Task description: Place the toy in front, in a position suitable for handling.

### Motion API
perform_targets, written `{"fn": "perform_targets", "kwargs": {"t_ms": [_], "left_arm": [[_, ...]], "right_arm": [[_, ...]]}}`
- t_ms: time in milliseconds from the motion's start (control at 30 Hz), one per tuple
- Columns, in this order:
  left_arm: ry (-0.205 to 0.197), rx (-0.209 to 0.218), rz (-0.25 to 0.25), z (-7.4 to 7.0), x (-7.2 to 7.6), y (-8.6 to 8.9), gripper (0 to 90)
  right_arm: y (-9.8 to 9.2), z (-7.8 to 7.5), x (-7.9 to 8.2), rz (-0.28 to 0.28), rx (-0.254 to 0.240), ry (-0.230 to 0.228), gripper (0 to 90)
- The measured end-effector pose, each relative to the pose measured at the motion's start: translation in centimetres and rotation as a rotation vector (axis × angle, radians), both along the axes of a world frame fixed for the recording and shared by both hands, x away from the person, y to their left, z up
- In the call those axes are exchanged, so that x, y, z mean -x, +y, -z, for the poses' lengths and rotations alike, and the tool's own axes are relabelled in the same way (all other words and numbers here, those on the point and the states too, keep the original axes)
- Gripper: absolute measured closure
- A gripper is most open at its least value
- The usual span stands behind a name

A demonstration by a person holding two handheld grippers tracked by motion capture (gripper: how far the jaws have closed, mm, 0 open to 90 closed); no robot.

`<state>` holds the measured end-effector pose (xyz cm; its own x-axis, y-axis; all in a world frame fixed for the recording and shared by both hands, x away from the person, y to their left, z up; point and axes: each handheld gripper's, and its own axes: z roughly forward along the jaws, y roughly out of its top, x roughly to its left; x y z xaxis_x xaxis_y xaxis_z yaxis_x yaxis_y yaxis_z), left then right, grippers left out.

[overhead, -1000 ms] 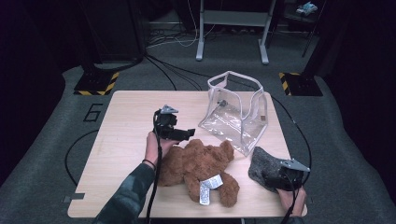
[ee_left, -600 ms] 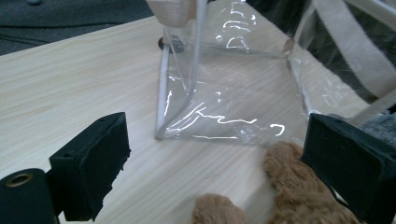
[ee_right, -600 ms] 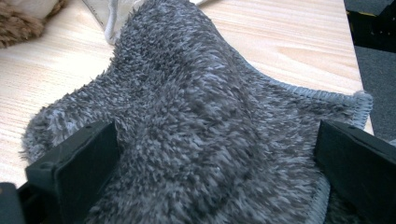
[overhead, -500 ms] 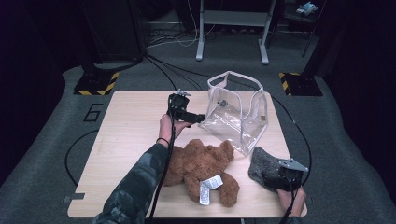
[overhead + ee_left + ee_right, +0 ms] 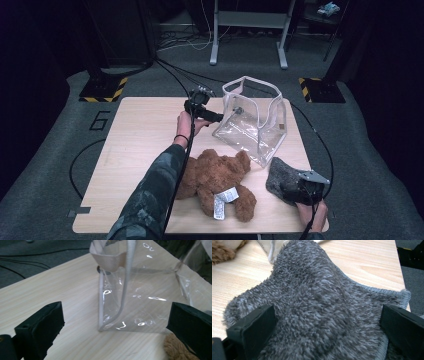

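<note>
Dim room, dark surround. Grey carpet floor (image 5: 60, 150) w/ "6" mark (image 5: 99, 120). Light wood table (image 5: 135, 145) centre. Black cables (image 5: 170, 75) on floor. Yellow-black striped bases (image 5: 102, 89) l & r. Grey metal stand (image 5: 248, 30) at back.

The left gripper (image 5: 216, 118) is black, with two thick, blocky black jaws and a black cable. The person's sleeve (image 5: 150, 195) is dark camouflage, with a black wristband (image 5: 181, 137). The right gripper (image 5: 299, 192) carries a grey three-cornered plate.

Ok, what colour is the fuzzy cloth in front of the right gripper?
Dark grey, flecked lighter; the fuzzy cloth shows best in the right gripper view.
</note>
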<state>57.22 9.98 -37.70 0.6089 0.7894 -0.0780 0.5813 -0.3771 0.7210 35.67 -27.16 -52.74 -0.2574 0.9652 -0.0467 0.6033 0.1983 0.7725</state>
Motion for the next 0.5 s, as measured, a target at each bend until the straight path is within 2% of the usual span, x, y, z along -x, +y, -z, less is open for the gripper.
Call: {"fn": "perform_targets", "kwargs": {"t_ms": [33,100,167,200,233,300,333,400,500], "left_arm": [[-0.011,-0.014,-0.004,0.0,-0.2,-0.1,3.0],[-0.004,0.007,0.018,0.0,-0.6,-0.2,7.1],[-0.023,0.005,0.018,0.0,-0.8,-0.5,12.3],[-0.02,-0.004,0.023,0.1,-1.0,-0.7,17.0],[-0.027,-0.028,0.001,0.2,-1.2,-1.2,20.7],[-0.024,-0.03,0.036,0.3,-1.6,-1.6,25.5],[-0.028,-0.048,0.026,0.4,-1.8,-1.9,27.4],[-0.014,-0.027,0.03,0.8,-2.3,-2.3,31.8],[-0.008,-0.024,0.028,1.0,-2.6,-3.2,39.3]], "right_arm": [[0.0,0.0,0.0,-0.001,0.002,-0.003,0.5],[0.0,0.0,0.0,-0.002,-0.003,-0.001,0.6],[0.0,0.0,0.0,0.0,-0.001,-0.005,0.8],[0.0,0.0,0.0,0.001,-0.003,-0.006,0.7],[0.0,0.0,0.0,0.001,-0.004,-0.006,0.7],[0.0,0.0,0.0,0.001,-0.004,-0.006,0.8],[0.0,0.0,0.1,0.0,-0.003,-0.006,0.8],[0.0,0.0,0.1,0.001,-0.003,-0.007,0.9],[0.1,0.0,0.1,0.006,-0.004,-0.011,1.2]]}}
